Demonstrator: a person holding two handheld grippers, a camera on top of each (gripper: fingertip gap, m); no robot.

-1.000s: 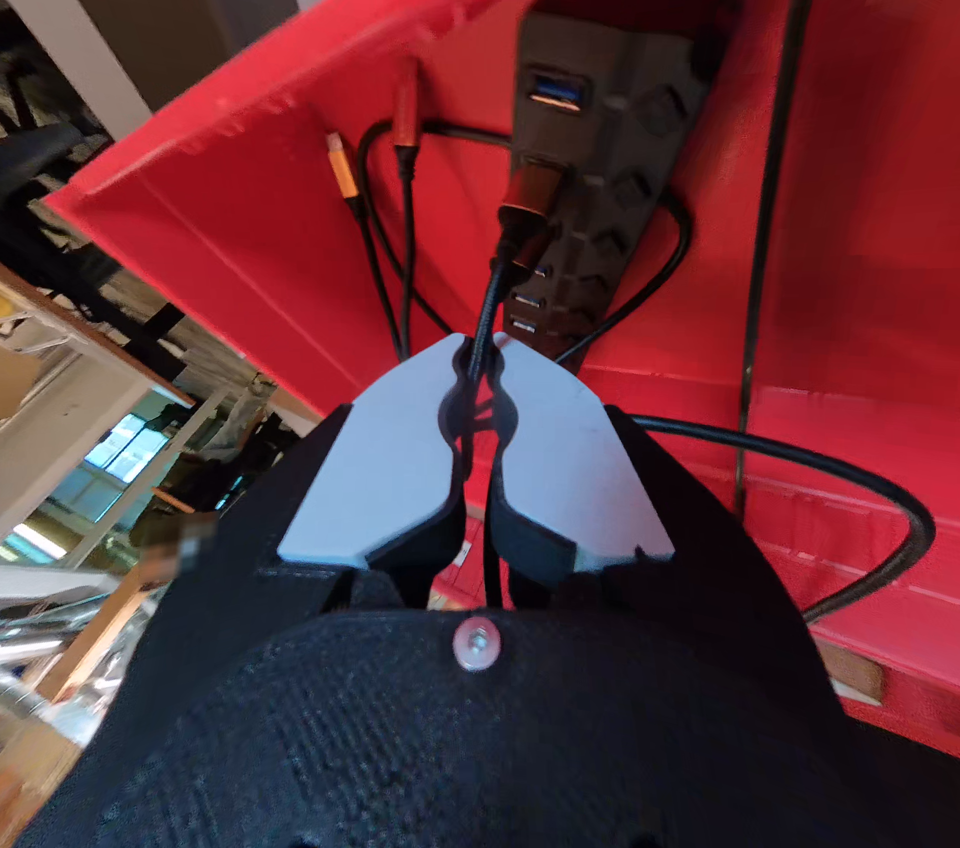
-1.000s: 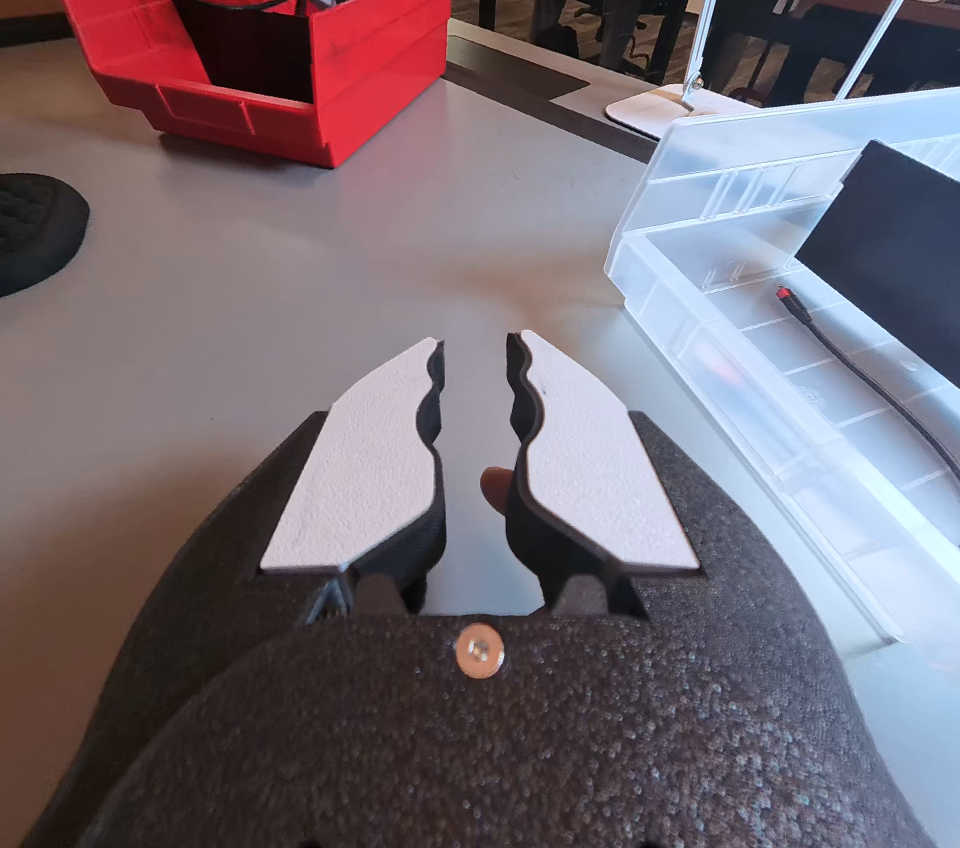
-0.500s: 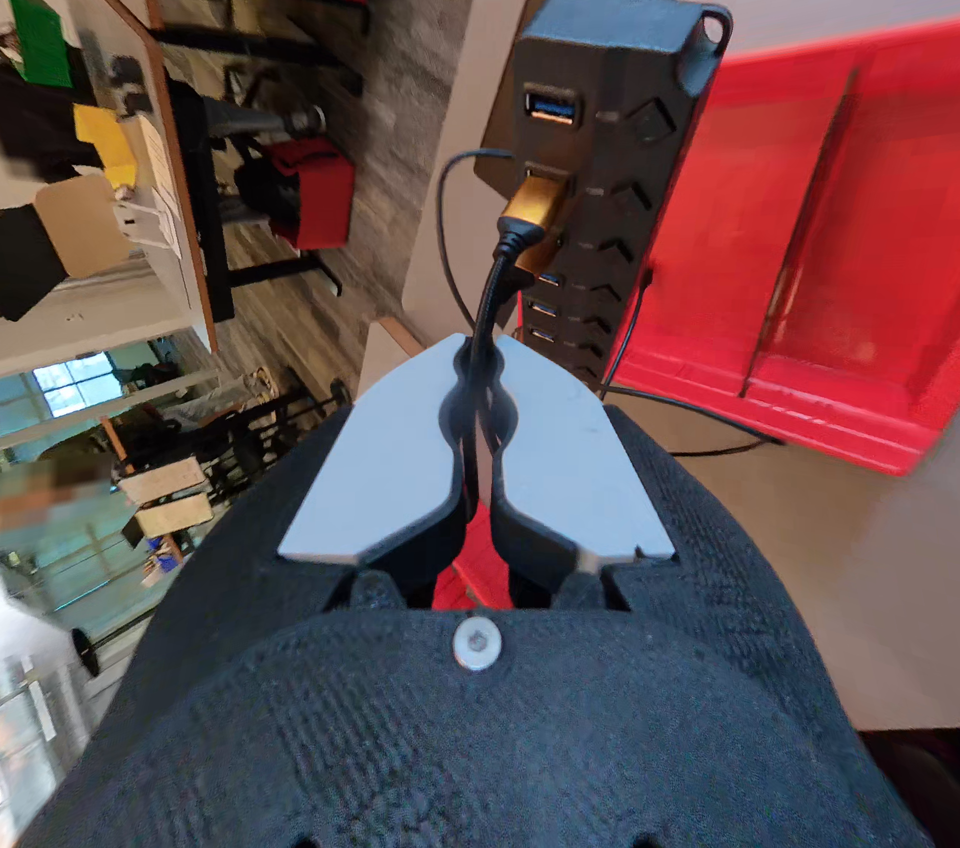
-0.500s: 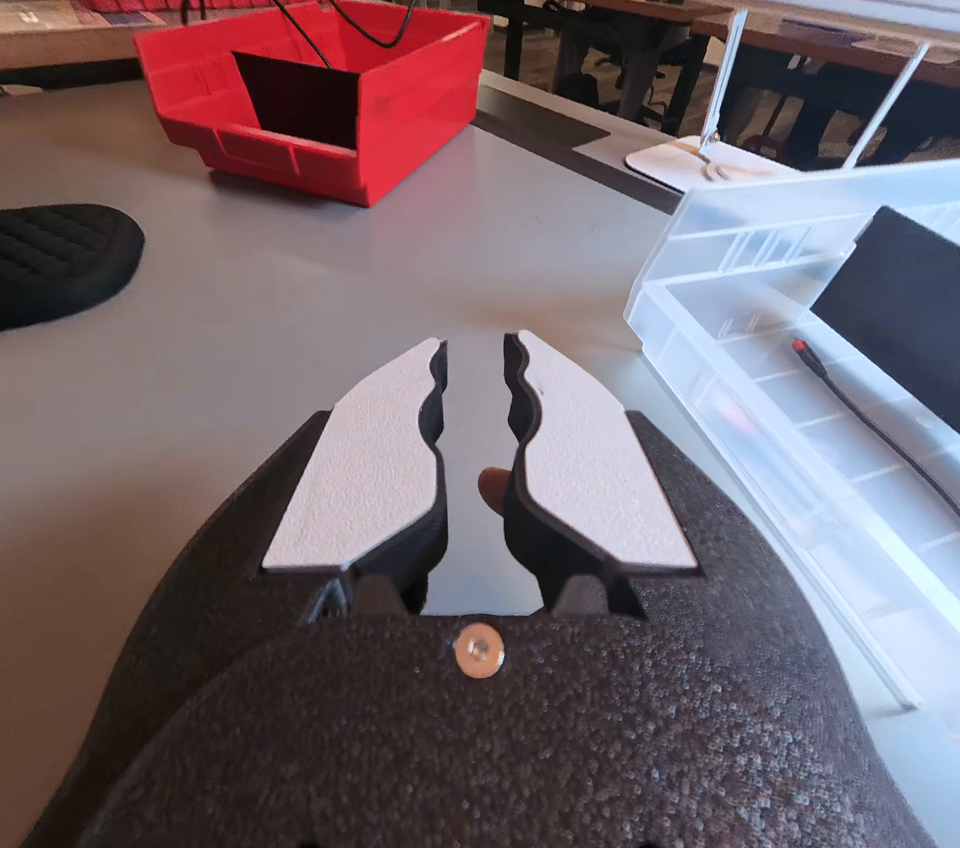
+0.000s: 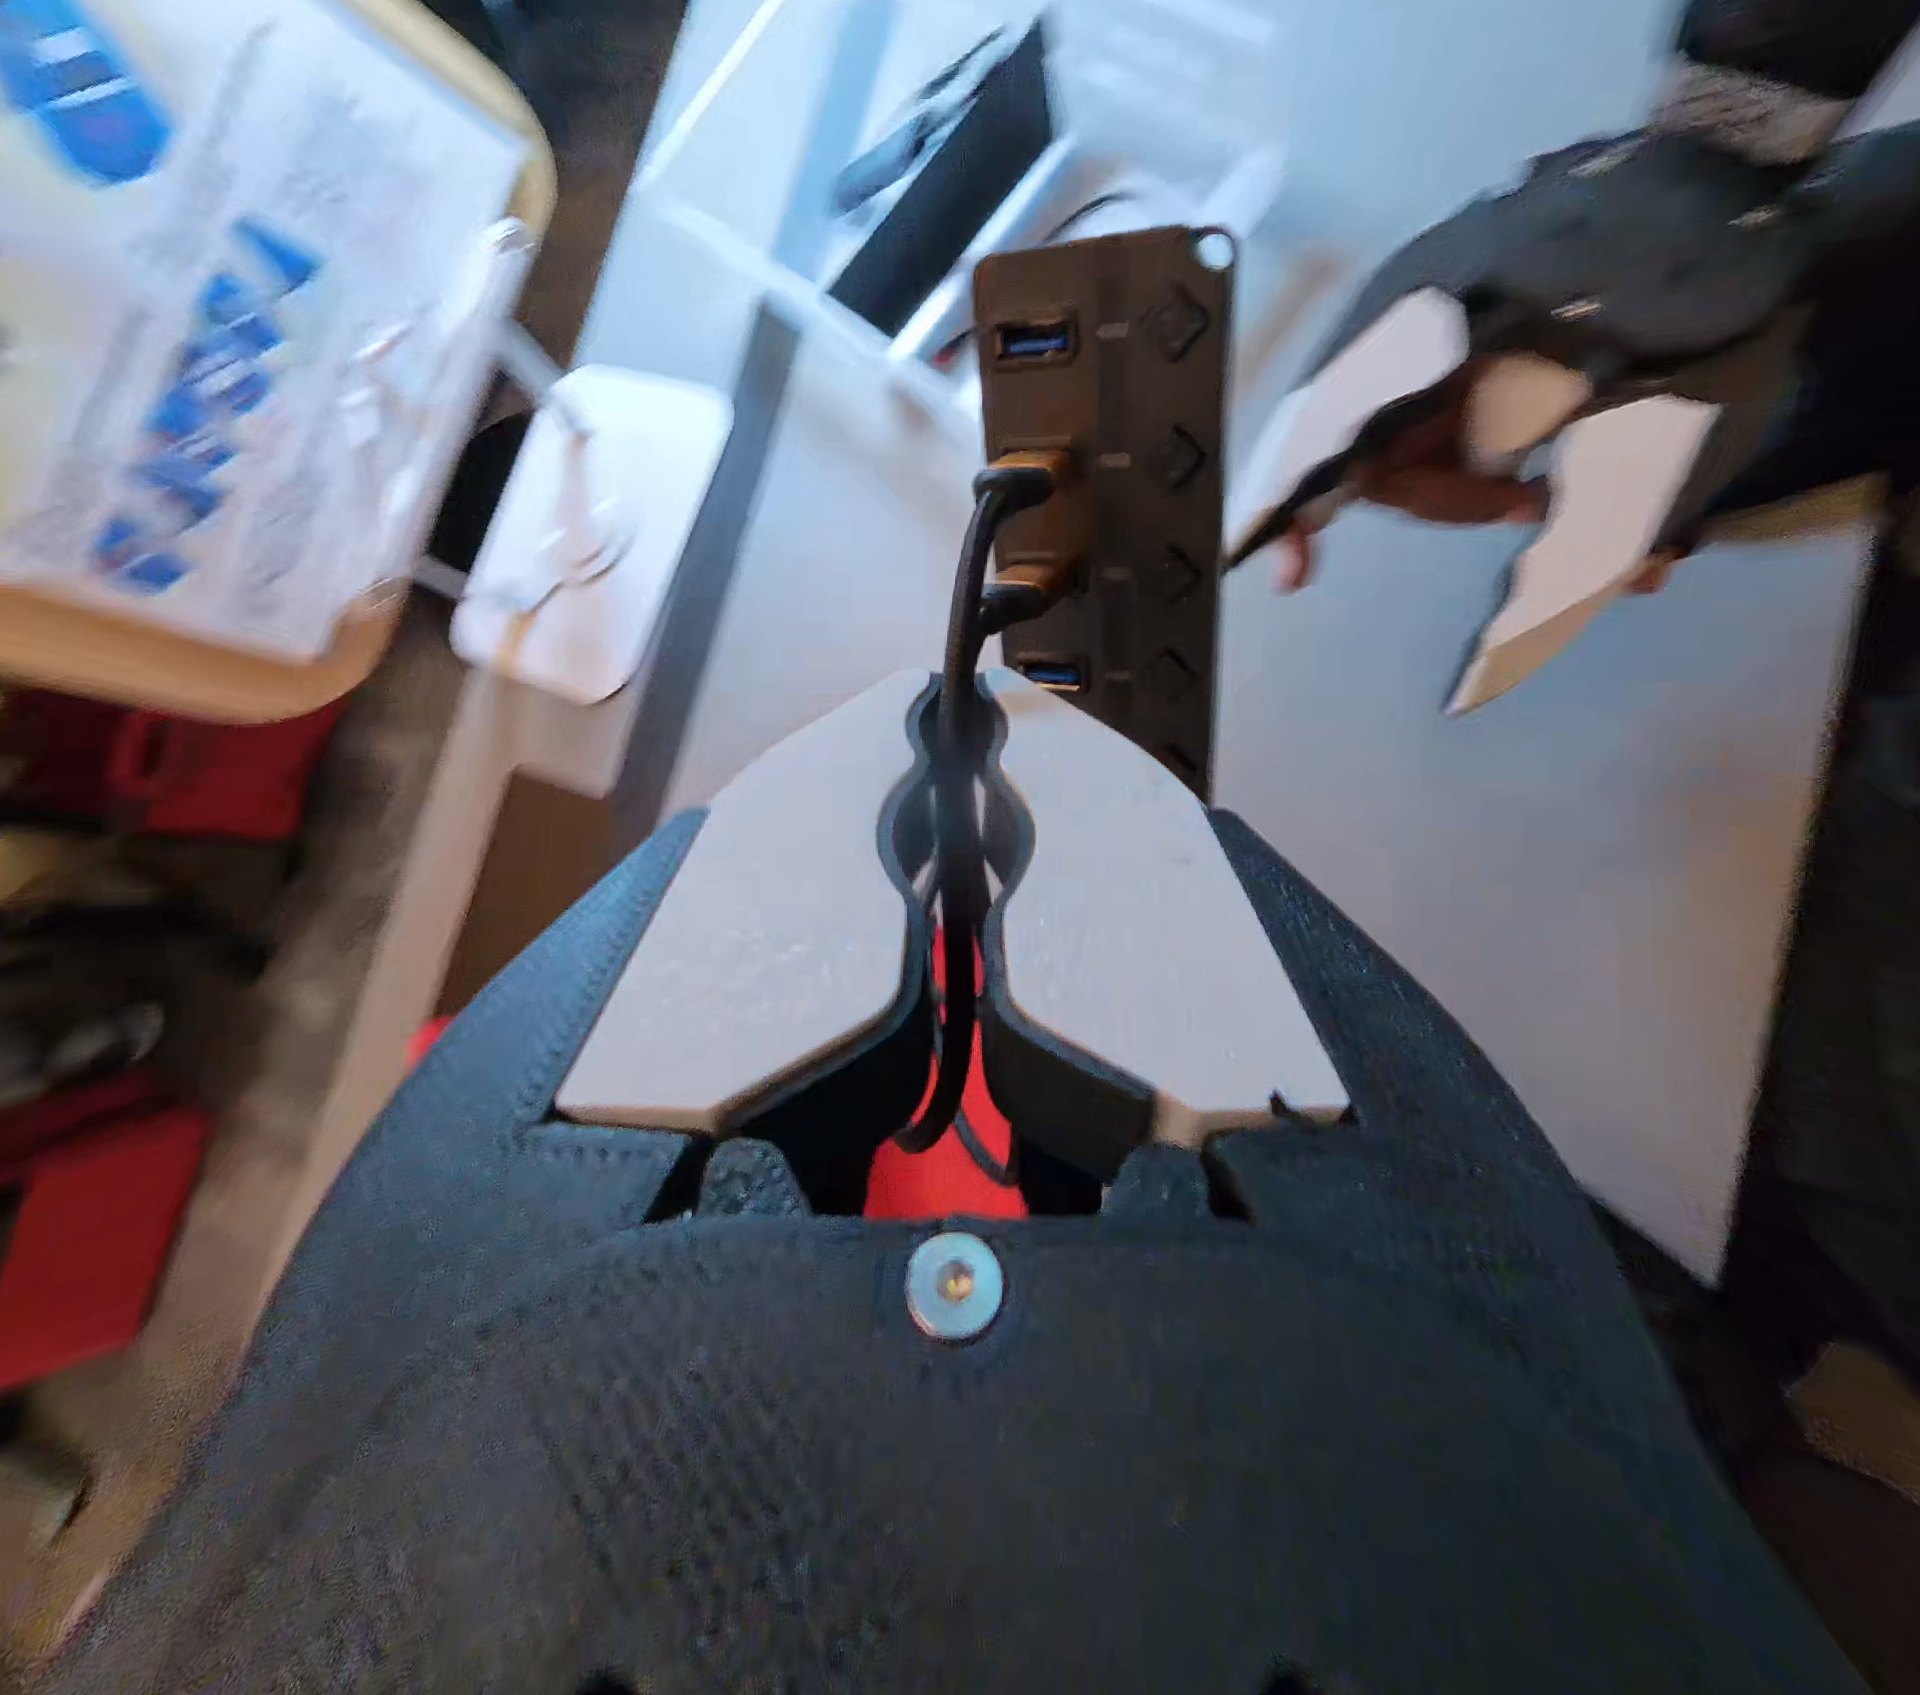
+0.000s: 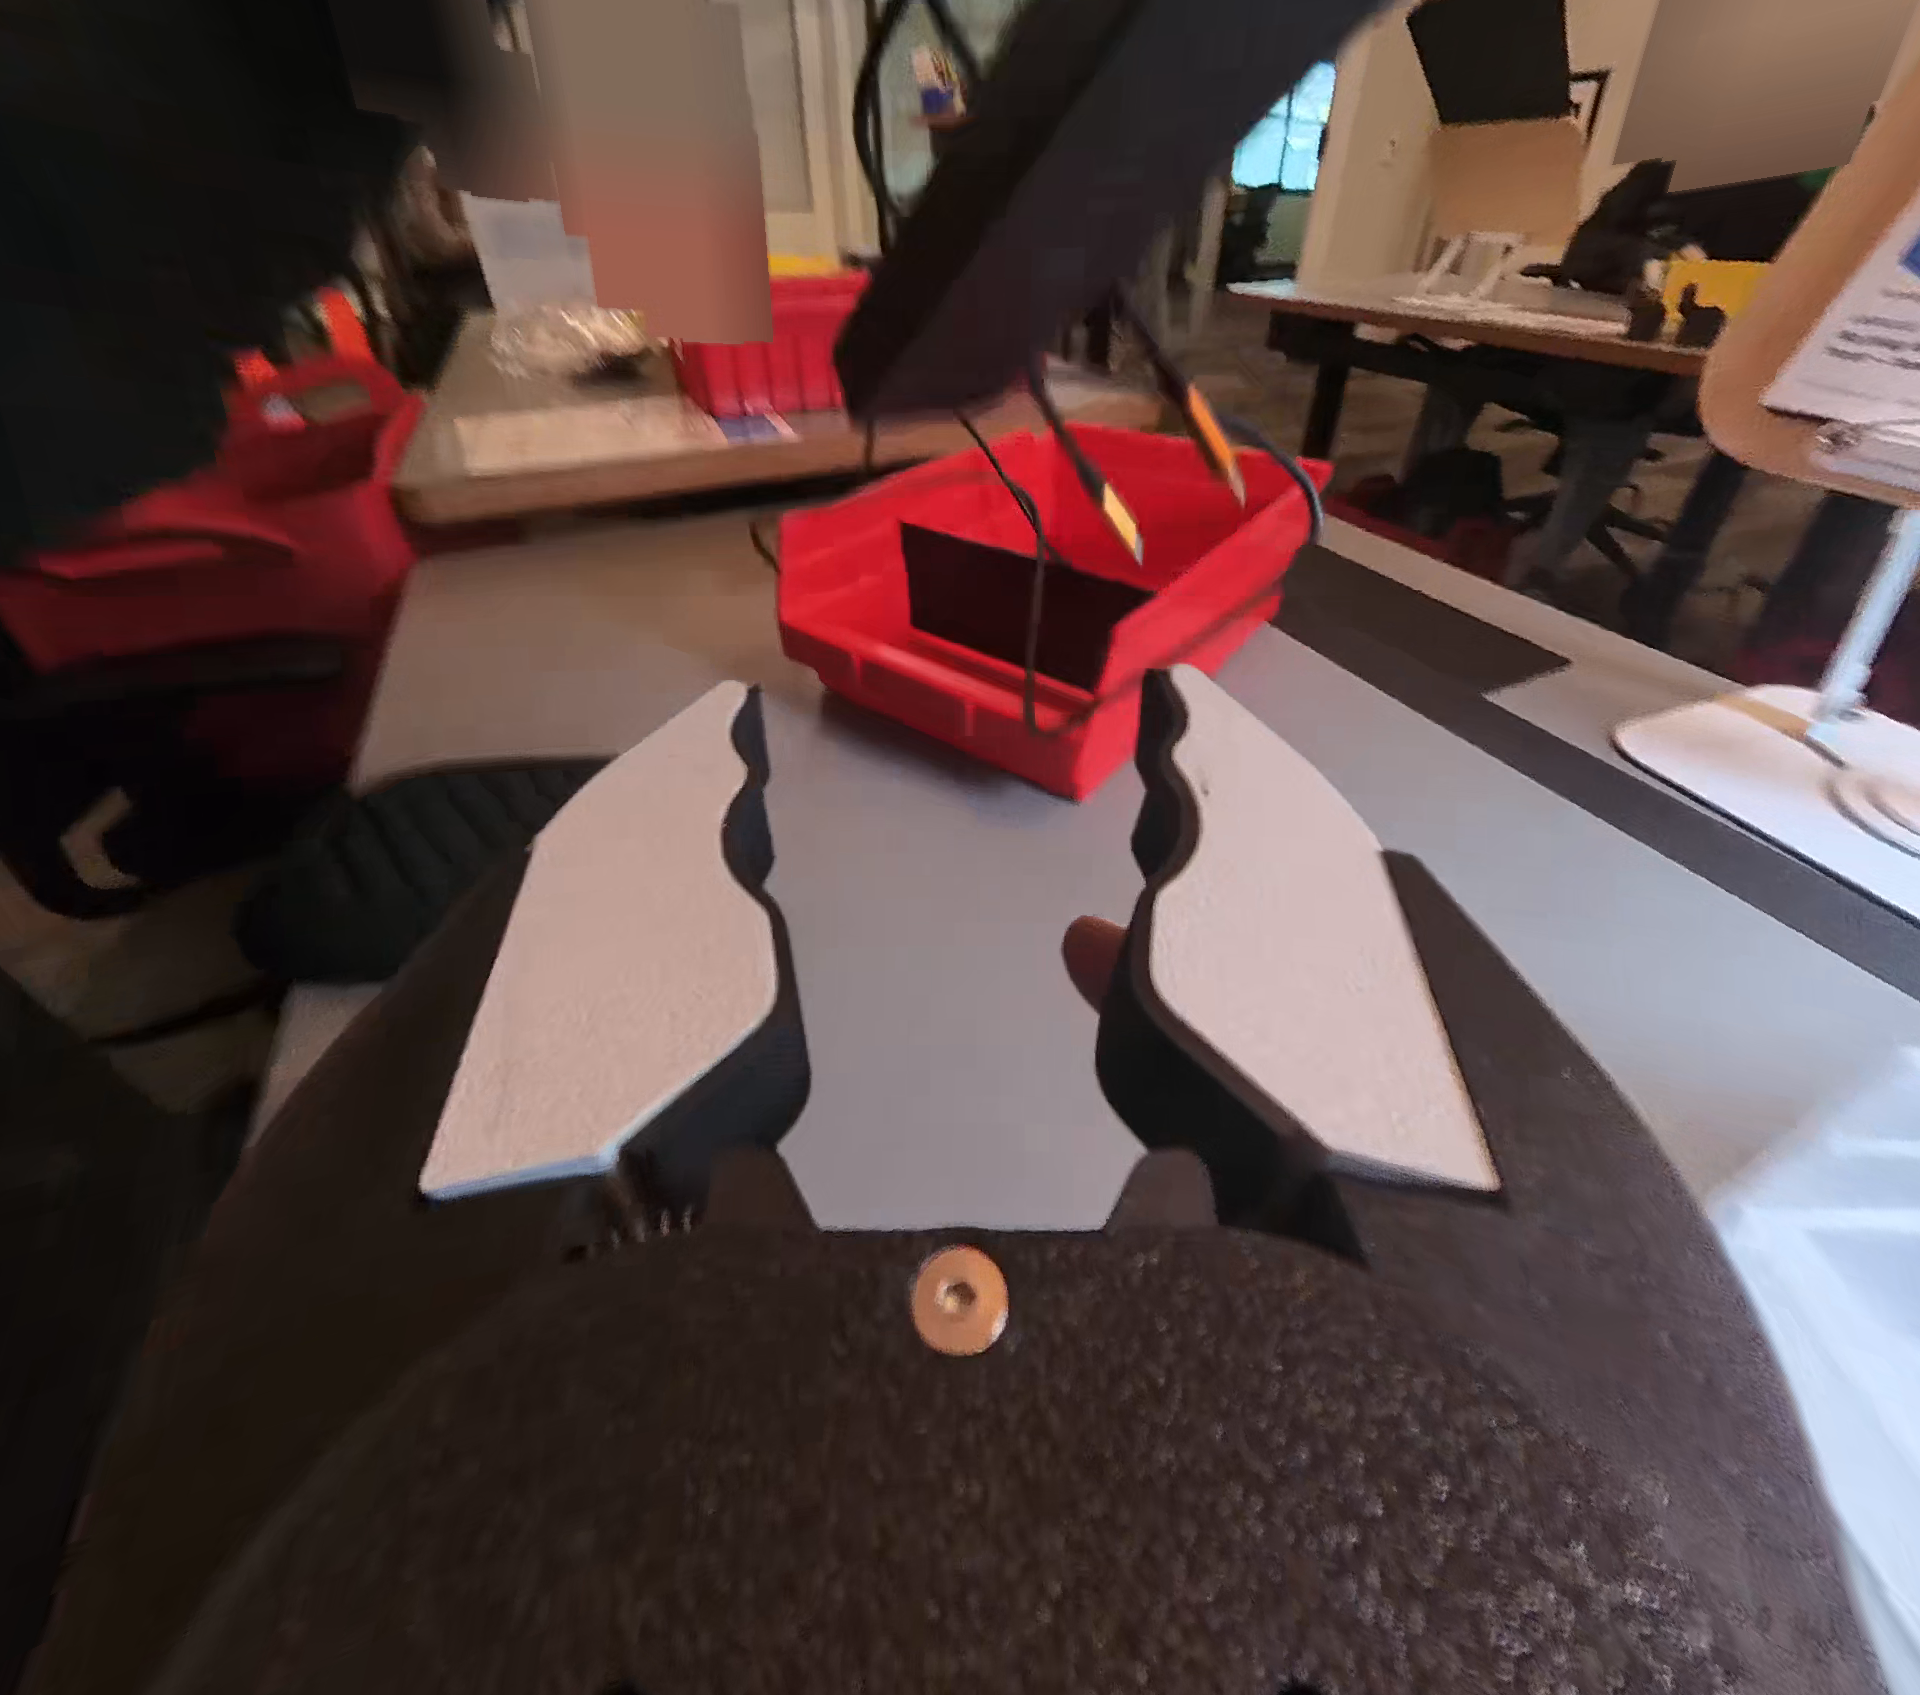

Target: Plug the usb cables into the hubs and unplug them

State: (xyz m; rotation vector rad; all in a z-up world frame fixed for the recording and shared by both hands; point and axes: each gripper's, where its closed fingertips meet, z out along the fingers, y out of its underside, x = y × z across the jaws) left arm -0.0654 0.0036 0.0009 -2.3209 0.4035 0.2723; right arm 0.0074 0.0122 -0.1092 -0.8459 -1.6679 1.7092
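Observation:
My left gripper [image 5: 961,689] is shut on black USB cables [image 5: 961,585] whose gold plugs [image 5: 1029,466] sit in a black multi-port hub [image 5: 1132,502]. The hub hangs in the air from those cables. In the right wrist view the hub [image 6: 1091,191] is a blurred dark bar slanting overhead, and loose cables with orange plugs [image 6: 1117,518] dangle below it. My right gripper [image 6: 956,700] is open and empty, low over the grey table [image 6: 935,970]. It also shows in the left wrist view [image 5: 1351,627], just right of the hub.
A red bin [image 6: 935,679] stands on the table ahead of my right gripper, with one cable trailing over its front. A black pad [image 6: 395,856] lies to the left. A clear plastic bin [image 5: 935,118] and a white stand base [image 5: 592,523] with a clipboard are beyond the hub.
My left gripper has lifted the hub by its cables out of the red bin and carried it over the table towards my right gripper. My right gripper has opened wider and tilted up.

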